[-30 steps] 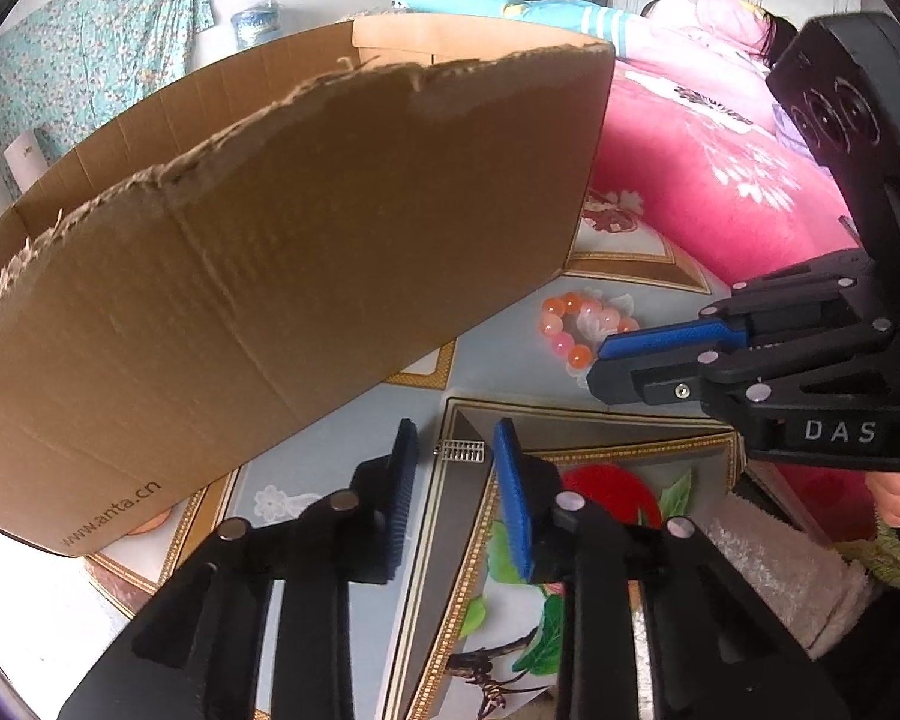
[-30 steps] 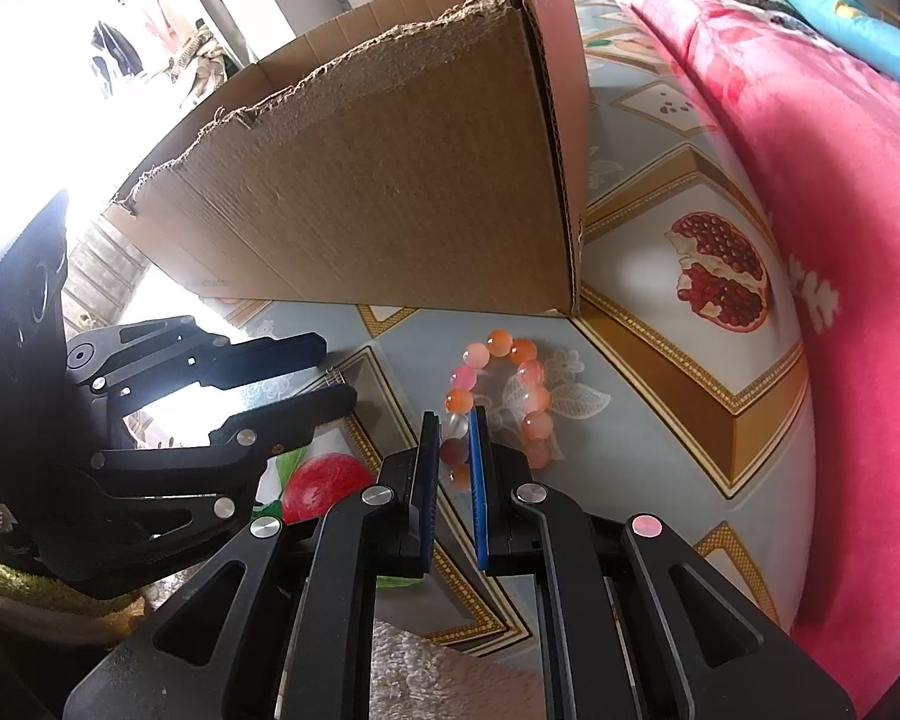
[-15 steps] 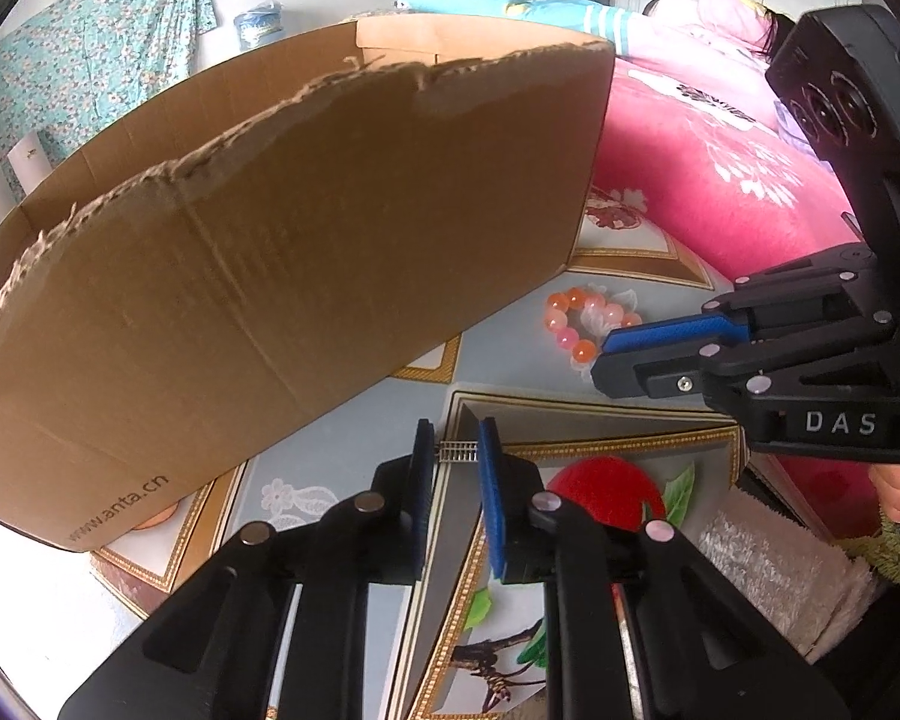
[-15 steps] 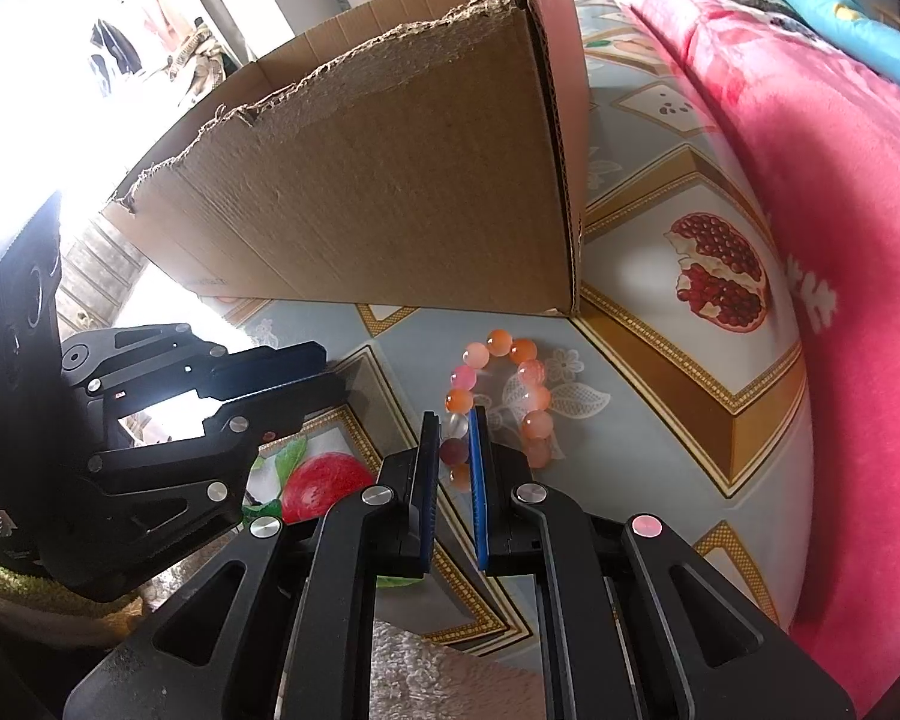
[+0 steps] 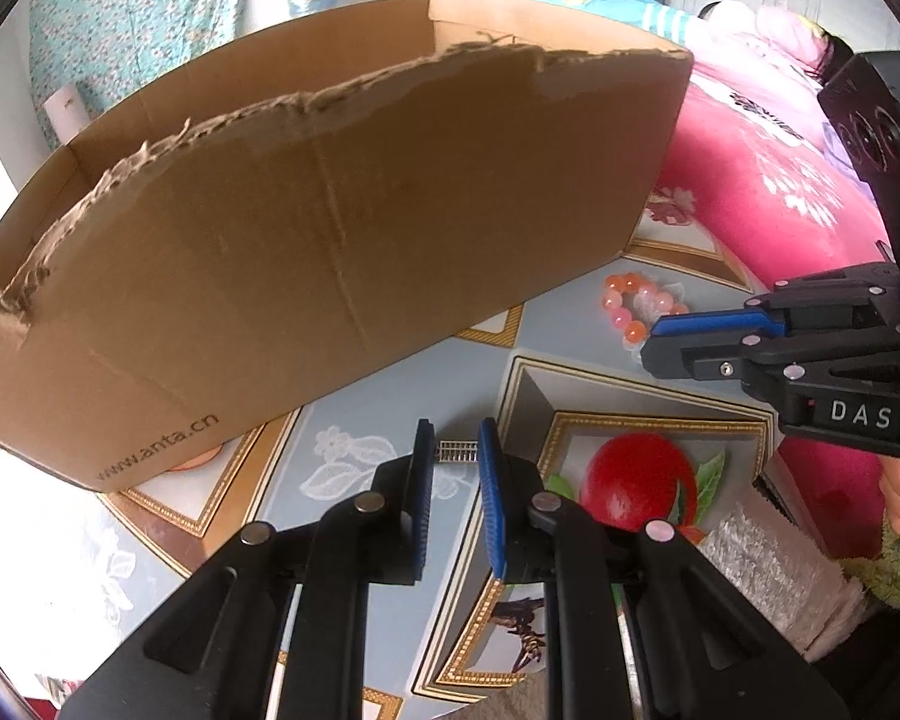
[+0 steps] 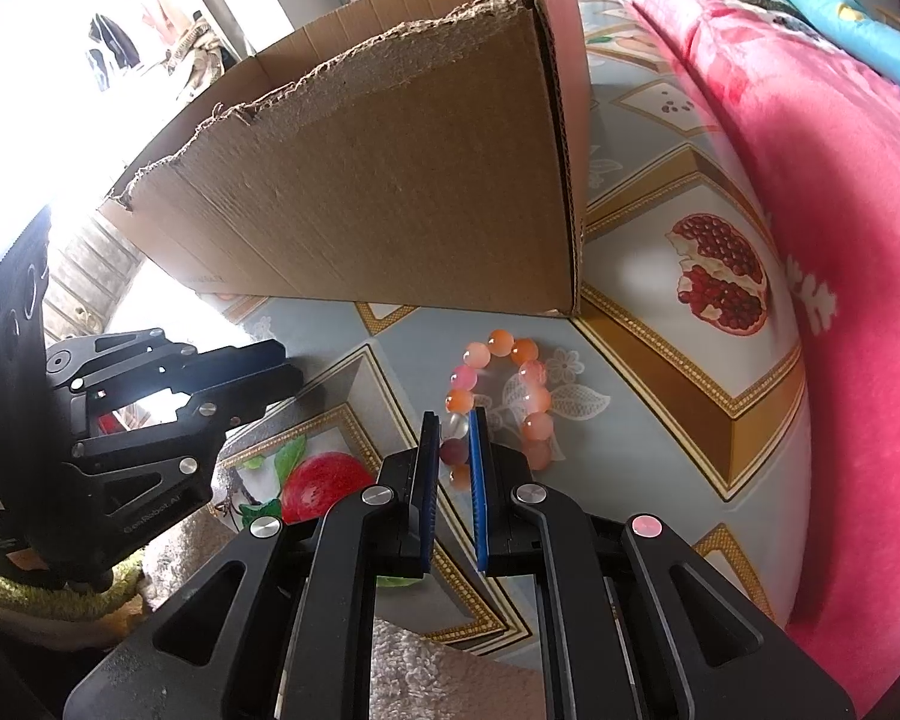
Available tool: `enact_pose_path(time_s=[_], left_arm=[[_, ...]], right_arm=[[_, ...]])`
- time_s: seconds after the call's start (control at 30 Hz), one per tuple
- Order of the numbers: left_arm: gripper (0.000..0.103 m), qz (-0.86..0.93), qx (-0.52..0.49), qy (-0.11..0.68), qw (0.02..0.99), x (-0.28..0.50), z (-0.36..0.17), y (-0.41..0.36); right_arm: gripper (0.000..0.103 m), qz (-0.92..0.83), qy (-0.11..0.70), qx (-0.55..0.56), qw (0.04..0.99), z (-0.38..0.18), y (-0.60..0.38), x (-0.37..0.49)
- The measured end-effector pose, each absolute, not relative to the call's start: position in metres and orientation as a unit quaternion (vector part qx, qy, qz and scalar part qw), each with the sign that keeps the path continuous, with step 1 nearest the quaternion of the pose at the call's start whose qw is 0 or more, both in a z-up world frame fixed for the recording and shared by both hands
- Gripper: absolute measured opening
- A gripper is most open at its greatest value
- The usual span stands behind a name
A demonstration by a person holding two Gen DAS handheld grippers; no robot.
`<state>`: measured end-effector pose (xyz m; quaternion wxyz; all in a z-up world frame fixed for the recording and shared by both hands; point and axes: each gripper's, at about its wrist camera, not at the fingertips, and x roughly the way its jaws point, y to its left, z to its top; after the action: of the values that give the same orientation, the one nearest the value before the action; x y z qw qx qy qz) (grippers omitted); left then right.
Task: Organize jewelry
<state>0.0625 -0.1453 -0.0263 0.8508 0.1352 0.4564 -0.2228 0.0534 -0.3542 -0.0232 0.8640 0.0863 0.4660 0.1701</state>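
A small silver metal clip (image 5: 457,451) sits between the blue pads of my left gripper (image 5: 456,441), which is shut on it just above the patterned cloth. A pink and orange bead bracelet (image 6: 513,387) lies on the cloth in front of the box corner. My right gripper (image 6: 453,420) is shut on the bracelet's near side, with beads between its pads. The bracelet (image 5: 630,306) and the right gripper (image 5: 678,336) also show in the left wrist view. An open cardboard box (image 5: 330,228) stands behind both grippers; it also shows in the right wrist view (image 6: 402,192).
The surface is a fruit-patterned cloth (image 6: 660,360). A pink blanket (image 6: 840,180) rises along the right. A grey fuzzy cloth (image 5: 774,576) lies at the near edge. The left gripper (image 6: 234,384) shows at the left of the right wrist view.
My left gripper's jaws have closed from wide open onto the silver clip and it has lifted slightly. My right gripper has stayed shut on the bracelet.
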Motion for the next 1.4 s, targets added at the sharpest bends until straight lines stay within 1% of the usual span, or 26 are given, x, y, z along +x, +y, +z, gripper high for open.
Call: enact_pose_path(time_s=[0.07,0.33,0.4,0.57,0.63,0.77,0.83,1.1,1.4], left_arm=[[0.014,-0.219,0.133,0.46,0.85,0.063,-0.026,-0.146],[0.014,-0.214,0.129,0.466,0.849,0.063,-0.026,-0.146],[0.014,-0.213,0.129,0.467,0.849,0.064,-0.026,-0.147],[0.014,-0.211,0.128,0.468,0.849,0.064,-0.026,-0.147],[0.014,-0.21,0.128,0.468,0.849,0.064,-0.025,-0.148],[0.014,-0.21,0.129,0.468,0.848,0.064,-0.026,-0.148],[0.014,-0.211,0.129,0.468,0.849,0.064,-0.025,-0.148],[0.014,-0.21,0.132,0.467,0.849,0.064,-0.026,-0.148],[0.014,-0.208,0.133,0.466,0.85,0.063,-0.026,-0.148]], right_arm=[[0.009,0.169,0.467,0.078,0.864,-0.022,-0.351,0.055],[0.024,0.161,0.47,0.036,0.867,-0.018,-0.331,0.062],[0.024,0.155,0.469,0.016,0.869,-0.018,-0.324,0.061],[0.022,0.14,0.466,-0.014,0.873,-0.018,-0.311,0.059],[0.017,0.131,0.465,-0.025,0.875,-0.019,-0.308,0.059],[0.011,0.122,0.465,-0.03,0.877,-0.02,-0.304,0.06],[0.008,0.124,0.467,-0.015,0.875,-0.02,-0.304,0.06],[0.007,0.148,0.483,0.086,0.859,-0.023,-0.333,0.067],[0.007,0.162,0.476,0.126,0.855,-0.014,-0.353,0.071]])
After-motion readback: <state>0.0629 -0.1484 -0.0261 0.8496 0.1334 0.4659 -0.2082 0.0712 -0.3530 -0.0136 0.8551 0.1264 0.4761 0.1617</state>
